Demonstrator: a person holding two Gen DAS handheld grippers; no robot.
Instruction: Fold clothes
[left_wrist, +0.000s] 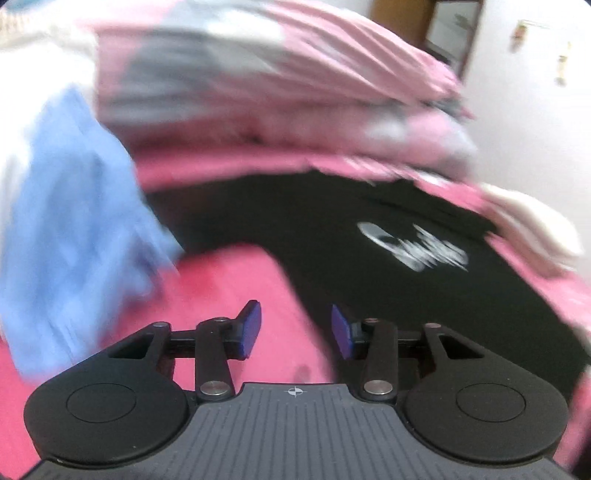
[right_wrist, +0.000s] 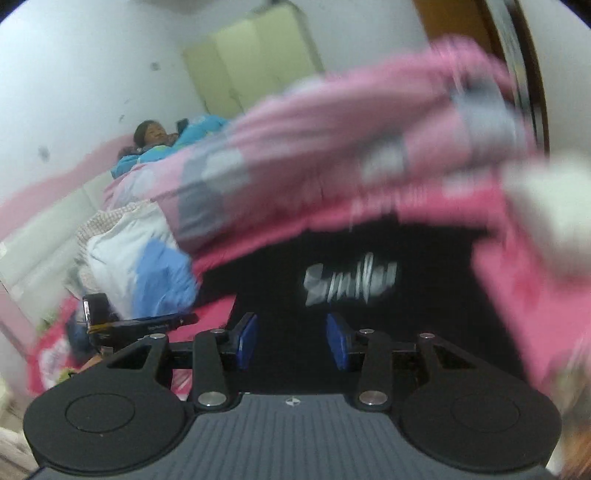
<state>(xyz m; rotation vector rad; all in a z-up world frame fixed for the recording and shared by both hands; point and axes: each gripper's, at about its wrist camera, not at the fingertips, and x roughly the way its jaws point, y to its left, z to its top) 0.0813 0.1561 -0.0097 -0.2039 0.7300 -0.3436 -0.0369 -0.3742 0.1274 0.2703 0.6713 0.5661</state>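
A black T-shirt (left_wrist: 388, 236) with white lettering lies spread flat on the pink bedsheet (left_wrist: 229, 280). My left gripper (left_wrist: 295, 328) hovers over its near left edge, jaws open, nothing between the blue pads (left_wrist: 251, 325). In the right wrist view the same black T-shirt (right_wrist: 332, 314) fills the middle, and my right gripper (right_wrist: 290, 341) stands open above its near part, holding nothing. Both views are blurred by motion.
A blue garment (left_wrist: 74, 229) and white cloth lie left of the shirt. A pink, grey and white quilt (left_wrist: 277, 81) is heaped behind it. A white folded cloth (left_wrist: 535, 229) sits at right. A person (right_wrist: 155, 136) lies far back. The other gripper (right_wrist: 129, 321) shows at left.
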